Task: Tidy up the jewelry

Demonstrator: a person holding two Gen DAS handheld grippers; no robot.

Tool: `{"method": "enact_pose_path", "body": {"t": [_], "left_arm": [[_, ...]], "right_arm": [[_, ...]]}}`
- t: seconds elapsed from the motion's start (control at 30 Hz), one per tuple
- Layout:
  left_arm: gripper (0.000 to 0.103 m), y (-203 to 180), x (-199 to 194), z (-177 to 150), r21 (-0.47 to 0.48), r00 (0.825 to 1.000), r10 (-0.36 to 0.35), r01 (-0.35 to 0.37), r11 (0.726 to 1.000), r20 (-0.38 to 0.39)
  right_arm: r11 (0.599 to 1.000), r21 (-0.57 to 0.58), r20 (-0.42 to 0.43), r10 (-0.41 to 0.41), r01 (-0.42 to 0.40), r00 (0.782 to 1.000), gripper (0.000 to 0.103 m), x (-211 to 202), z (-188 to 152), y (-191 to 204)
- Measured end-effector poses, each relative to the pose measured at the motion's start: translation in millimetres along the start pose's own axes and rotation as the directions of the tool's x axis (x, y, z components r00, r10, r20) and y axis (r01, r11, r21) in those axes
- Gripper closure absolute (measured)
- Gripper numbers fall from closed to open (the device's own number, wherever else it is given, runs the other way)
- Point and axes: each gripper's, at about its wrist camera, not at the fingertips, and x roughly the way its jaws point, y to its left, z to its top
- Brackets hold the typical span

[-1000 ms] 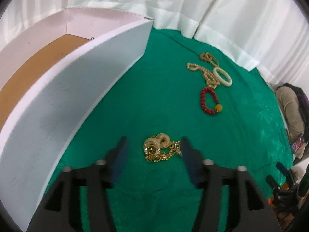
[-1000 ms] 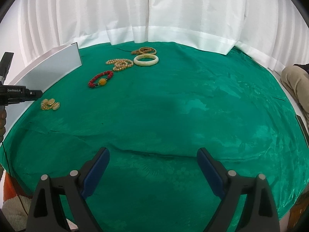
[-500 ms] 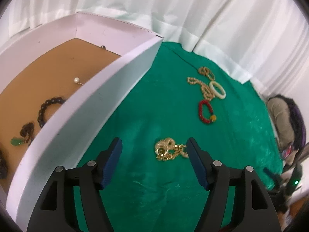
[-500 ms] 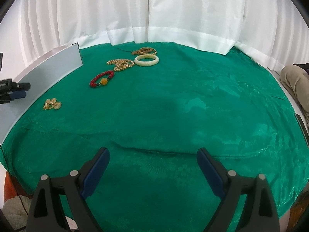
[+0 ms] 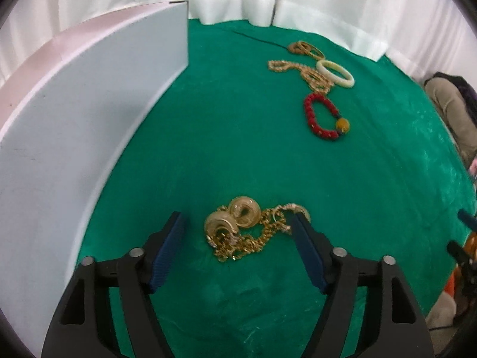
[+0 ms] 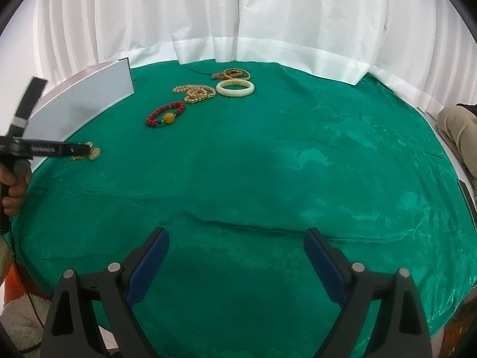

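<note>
At nine o'clock in the left wrist view a white box [image 5: 98, 113] stands on the green cloth [image 5: 226, 137] that covers the worktop, its long side wall curving toward eleven o'clock. Low in the middle, at six o'clock, the left gripper [image 5: 238, 223] hangs with its jaws spread wide on either side of a gold chain [image 5: 247, 235], a tangle with two round gold discs on top. The right blue pad overlaps the chain's far end in this view; I cannot tell whether it touches, and the left pad stands apart from it. Toward one o'clock, well apart from the chain, lies a red bead bracelet [image 5: 323, 115] with one amber bead. Beyond it come a string of gold beads [image 5: 301, 71], a cream bangle [image 5: 335, 73] just beside it, and a brown bracelet [image 5: 304, 48] farthest back near the white curtain [image 5: 342, 6].

In the right wrist view the left gripper [image 6: 86, 149] shows at nine o'clock, held in a hand [image 6: 13, 189], over the gold chain [image 6: 92, 154] beside the box [image 6: 80, 110]. At six o'clock the right gripper [image 6: 237, 244] hovers with its jaws spread over bare cloth [image 6: 283, 164], holding nothing.
</note>
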Motion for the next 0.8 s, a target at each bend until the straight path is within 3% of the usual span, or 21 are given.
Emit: {"method": "enact_pose_path", "body": {"t": [0.03, 0.07, 0.2, 0.4, 0.47, 0.53, 0.63, 0.8], "left_arm": [[0.068, -2.2, -0.9, -1.2, 0.012, 1.0, -0.004, 0.004, 1.0, 0.0], [0.084, -4.3, -1.2, -3.5, 0.038, 1.0, 0.017, -0.017, 0.999, -0.008], [0.085, -3.4, -11.1, -8.5, 0.016, 1.0, -0.01, 0.009, 1.0, 0.003], [0.086, 19.2, -59.9, 3.3, -0.18, 0.981, -0.157, 0.175, 0.968, 0.111], [0.086, 17.4, -73.4, 10.5, -0.189, 0.977, -0.163, 0.187, 0.964, 0.138], [0.086, 16.2, -89.1, 14.2, -0.192, 0.975, -0.157, 0.186, 0.964, 0.155], [0.086, 11.5, -102.1, 16.7, -0.191, 0.975, -0.148, 0.179, 0.965, 0.166], [0.085, 11.8, -113.2, 14.6, -0.206, 0.977, -0.12, 0.155, 0.966, 0.176]], "right_arm": [[1.0, 0.005, 0.0, -0.002, 0.002, 1.0, 0.01, 0.0, -0.6, -2.0], [1.0, 0.009, -0.001, -0.003, 0.003, 1.0, 0.01, 0.6, -0.9, -3.4], [1.0, 0.016, -0.014, 0.005, -0.004, 1.0, 0.01, 5.3, -0.4, -3.9], [1.0, 0.003, -0.006, 0.03, -0.03, 1.0, 0.01, 2.3, 12.6, -5.8], [0.999, 0.001, 0.007, 0.054, -0.054, 0.999, 0.01, 1.7, 29.5, -8.2], [0.99, 0.029, 0.001, 0.14, -0.14, 0.99, 0.01, 8.4, 55.5, -11.2], [0.959, 0.072, -0.048, 0.277, -0.273, 0.96, 0.01, 36.0, 95.9, -6.6], [0.934, -0.09, -0.142, 0.332, -0.346, 0.933, 0.01, 97.1, 152.6, 53.3]]}}
